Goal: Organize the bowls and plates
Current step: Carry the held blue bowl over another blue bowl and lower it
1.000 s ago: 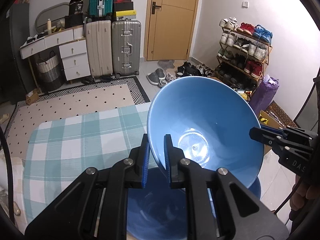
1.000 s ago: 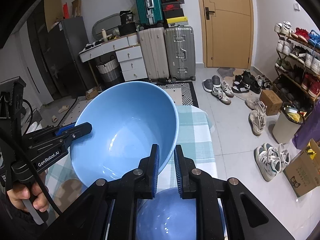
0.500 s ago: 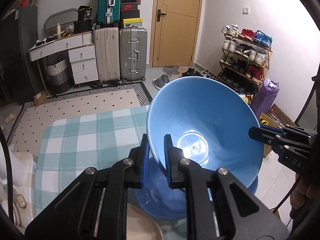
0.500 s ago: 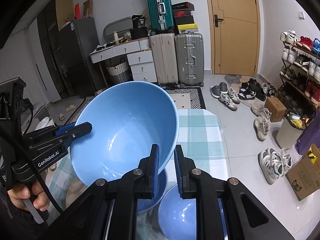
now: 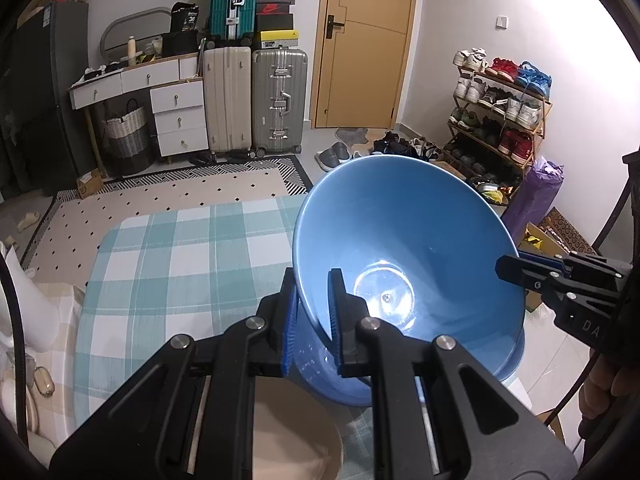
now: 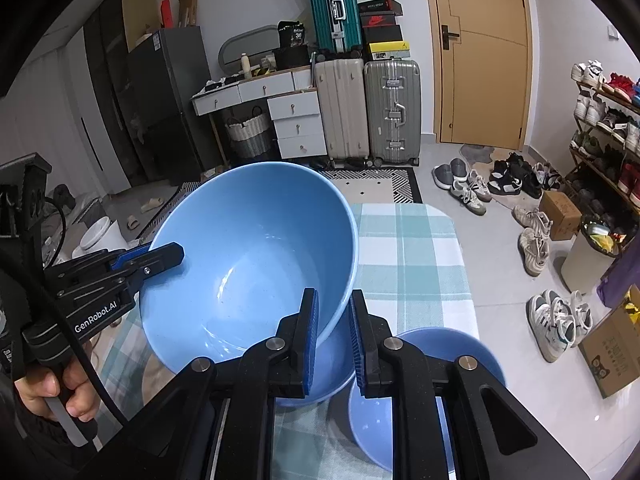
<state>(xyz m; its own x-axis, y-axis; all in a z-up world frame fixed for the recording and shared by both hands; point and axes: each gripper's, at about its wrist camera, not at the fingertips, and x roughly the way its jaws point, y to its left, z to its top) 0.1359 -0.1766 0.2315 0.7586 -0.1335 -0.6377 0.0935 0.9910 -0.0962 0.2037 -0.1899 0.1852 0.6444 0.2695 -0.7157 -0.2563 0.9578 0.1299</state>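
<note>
Blue bowl pinched by L tool & R tool; 2 more bowls below.

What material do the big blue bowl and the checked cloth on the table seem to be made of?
Big blue bowl: probably glazed ceramic, perhaps melamine; smooth and glossy, with bright light reflections inside. Checked cloth: woven fabric, matte, teal and white, with no shine.

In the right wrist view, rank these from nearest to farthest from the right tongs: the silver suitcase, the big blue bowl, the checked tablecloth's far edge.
1. Big blue bowl: its rim is pinched in the right tongs.
2. Checked tablecloth: its far edge lies beyond the bowl, mid-frame.
3. Silver suitcase: upright against the back wall, beside the door.
</note>
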